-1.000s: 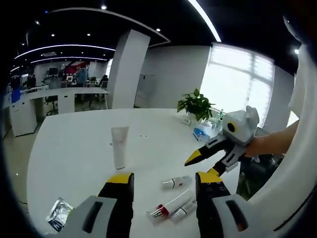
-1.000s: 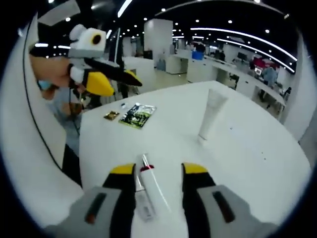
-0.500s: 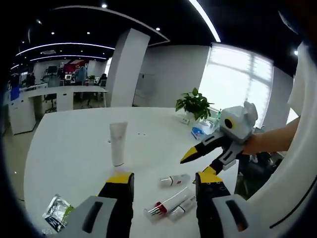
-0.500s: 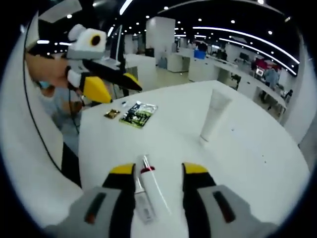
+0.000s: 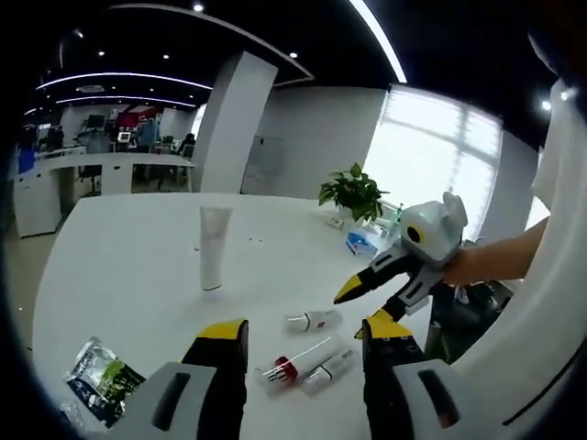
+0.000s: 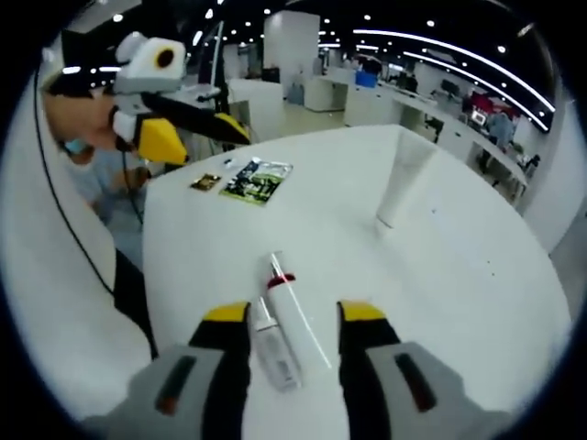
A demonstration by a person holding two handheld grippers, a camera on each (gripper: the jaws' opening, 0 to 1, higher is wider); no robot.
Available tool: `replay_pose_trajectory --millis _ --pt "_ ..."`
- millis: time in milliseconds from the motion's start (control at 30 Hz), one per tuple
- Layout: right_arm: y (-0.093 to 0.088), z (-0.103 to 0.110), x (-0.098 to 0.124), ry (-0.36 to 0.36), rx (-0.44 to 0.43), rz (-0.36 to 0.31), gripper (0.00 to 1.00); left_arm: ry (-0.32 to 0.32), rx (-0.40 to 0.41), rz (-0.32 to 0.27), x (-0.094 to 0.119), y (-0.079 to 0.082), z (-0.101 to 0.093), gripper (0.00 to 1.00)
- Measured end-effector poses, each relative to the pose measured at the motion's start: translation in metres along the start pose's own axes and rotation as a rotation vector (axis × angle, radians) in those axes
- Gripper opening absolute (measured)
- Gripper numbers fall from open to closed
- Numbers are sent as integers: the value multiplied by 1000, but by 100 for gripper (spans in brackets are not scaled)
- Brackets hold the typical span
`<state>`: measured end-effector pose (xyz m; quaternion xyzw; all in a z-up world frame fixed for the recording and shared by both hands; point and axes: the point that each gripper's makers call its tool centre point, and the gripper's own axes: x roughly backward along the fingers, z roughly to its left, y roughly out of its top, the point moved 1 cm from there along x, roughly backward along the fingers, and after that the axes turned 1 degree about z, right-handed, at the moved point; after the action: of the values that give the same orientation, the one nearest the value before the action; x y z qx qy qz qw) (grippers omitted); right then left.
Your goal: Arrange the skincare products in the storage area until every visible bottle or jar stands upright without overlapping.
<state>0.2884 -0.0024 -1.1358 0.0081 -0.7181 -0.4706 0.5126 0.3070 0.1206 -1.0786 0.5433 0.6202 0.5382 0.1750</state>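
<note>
In the left gripper view, the left gripper (image 5: 298, 344) is rising from the bottom with its yellow-tipped jaws standing wide and holding nothing; their bases are being cut off by the picture's lower edge. Between and just beyond the tips, near the table's (image 5: 119, 266) near edge, three small products are lying on their sides: a short white bottle (image 5: 312, 321), a slim tube (image 5: 295, 360) with a red band, and a second white bottle (image 5: 327, 368) just beside the tube. Their labels are too small to read. Farther in, a tall white squeeze tube (image 5: 213, 247) is standing upright on its cap, well apart from the others. A glossy green sachet (image 5: 99, 381) is lying flat toward the left edge, partly cut off. The right gripper (image 5: 367, 291) is coming in from the right, held in a hand (image 5: 463, 266), hovering above the table with its jaws apart and empty.

In the right gripper view, its jaws are likewise standing wide, framing the slim tube (image 6: 295, 310) and one bottle (image 6: 273, 345), which is partly hidden behind the left jaw. The squeeze tube (image 6: 402, 183) is standing near the far edge. The sachet (image 6: 257, 179) and a smaller packet (image 6: 205, 182) are lying by the left edge. The left gripper (image 6: 197, 133) is hanging above that edge, jaws apart.
</note>
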Motion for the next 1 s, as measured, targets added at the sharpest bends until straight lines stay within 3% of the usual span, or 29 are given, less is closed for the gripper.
replay_pose_trajectory --millis 133,233,400,533,700,767,833,933,1000 --pt "-5 1 0 -15 8 51 36 6 24 0 6 -8 7 51" --pt "-1 -2 0 -30 -13 48 36 -12 73 -34 10 -7 9 50" --pt "0 -8 -8 -42 -20 63 36 -1 21 7 12 -17 19 50" --pt "3 -12 -10 -41 -3 62 36 19 30 -19 21 -7 19 50" --pt "-4 -18 -18 -29 26 87 36 56 -35 -31 27 1 21 50" --pt "-12 -15 -21 -5 63 123 35 82 9 -56 30 2 24 50" --pt "-19 -16 -25 2 81 139 34 75 67 -117 30 4 24 49" --pt "-30 -16 -32 21 83 180 33 89 57 -52 27 -12 26 49" --pt "-34 -12 -37 50 88 201 33 96 36 -46 28 -13 25 49"
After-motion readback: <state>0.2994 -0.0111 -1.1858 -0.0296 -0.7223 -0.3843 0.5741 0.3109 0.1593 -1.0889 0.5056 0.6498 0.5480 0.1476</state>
